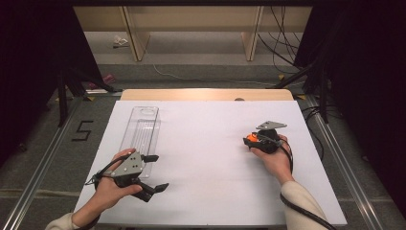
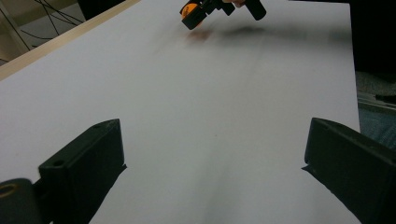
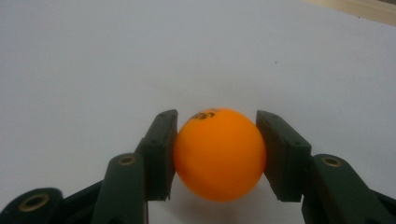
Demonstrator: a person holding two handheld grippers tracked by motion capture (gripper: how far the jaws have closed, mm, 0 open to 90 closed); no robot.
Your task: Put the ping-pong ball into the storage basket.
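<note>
High view: I am holding my right gripper (image 1: 250,140) well right of the clear tray (image 1: 141,132), my left gripper (image 1: 155,172) just beside its near end. Left gripper view: its jaws are gaping apart over bare table (image 2: 224,93). Right gripper view: 2 jaws are clamping the orange ball (image 3: 218,153); carrying it to the tray looks next.

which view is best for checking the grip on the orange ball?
Right gripper view: the orange ball sits large and sharp between the right gripper pads, both touching its sides. High view shows it as a small orange spot at the jaws. Left gripper view catches it far off, at the top edge.
</note>
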